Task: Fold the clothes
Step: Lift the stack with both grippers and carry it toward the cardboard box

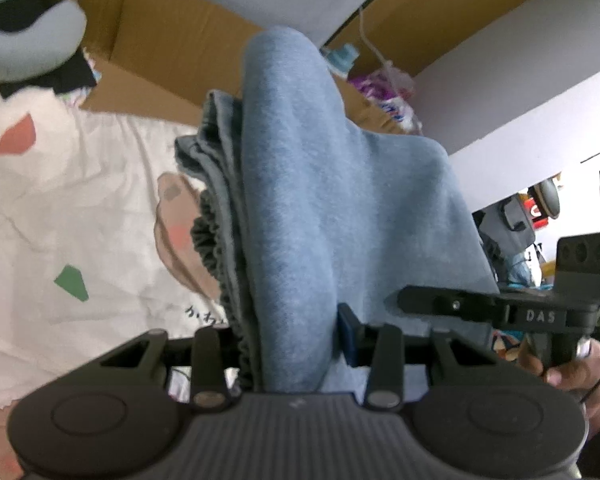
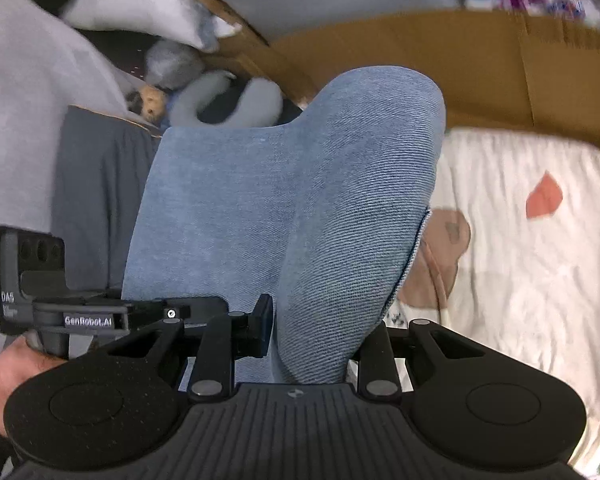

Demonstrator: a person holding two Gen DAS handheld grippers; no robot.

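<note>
Left gripper [image 1: 296, 344]: right up close, I've got it pinching a thick bundle of the blue garment [image 1: 300, 200], several layers stacked between the fingers.
Right gripper [image 2: 312, 340]: same story in my other view, clamped on the blue garment [image 2: 292, 200], with a rounded fold bulging up past the fingers.
Where it is: held up off the patterned sheet [image 1: 60, 200] between both grippers; I can see each gripper from the other's camera, so they sit close side by side.
Layers: a gathered elastic edge [image 1: 212, 248] shows on the bundle's left, so I read this as trousers or shorts already doubled over.
Handling: soft, denim-look cloth, thick enough to hold a bulge yet floppy; I judge it light, not slippery, nothing fragile.
Grip advice: I'd keep hold on the stacked edges, all layers together, or the inner ones may slide out.
Behind: cardboard box [image 1: 172, 48] and a neck pillow [image 2: 228, 100] beyond the bed.
</note>
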